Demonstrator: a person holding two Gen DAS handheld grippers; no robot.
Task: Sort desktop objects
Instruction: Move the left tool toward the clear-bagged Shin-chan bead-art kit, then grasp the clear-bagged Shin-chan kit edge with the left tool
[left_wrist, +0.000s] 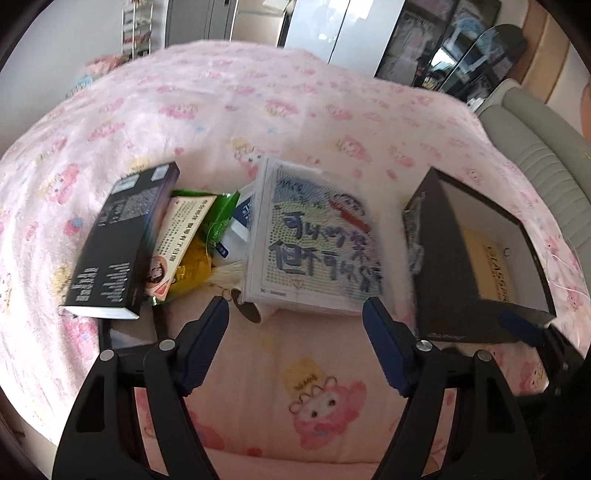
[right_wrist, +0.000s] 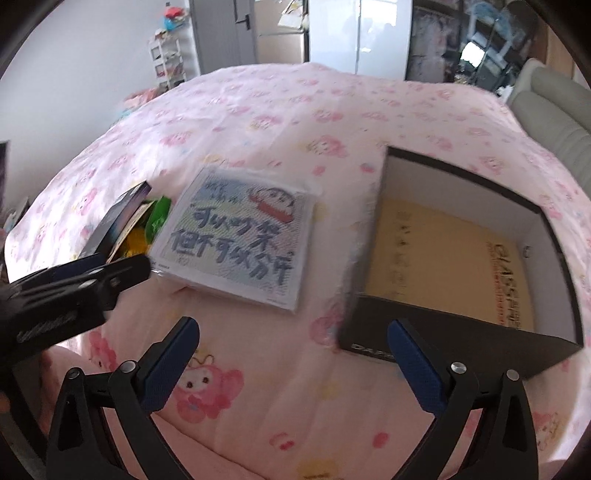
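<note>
Sorting barely begun: open black box (right_wrist: 461, 254) on the pink bed (right_wrist: 280, 122) nearly empty, pixel-art pack (left_wrist: 314, 236), black carton (left_wrist: 118, 243), snack packets (left_wrist: 192, 236) piled beside; left hand-held gripper (left_wrist: 295, 310) and right hand-held gripper (right_wrist: 291, 325) spread, pinching nothing.

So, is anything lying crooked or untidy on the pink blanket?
Yes. Left of the open black box, the black carton leans tilted on a loose heap: a card, a green packet and the picture board overlap untidily. Nothing looks spilled or damaged.

Both wrist cameras look steeply down, close over the pink blanket (left_wrist: 258, 110); both show the black open box (right_wrist: 461, 332), the left view from farther left.
</note>
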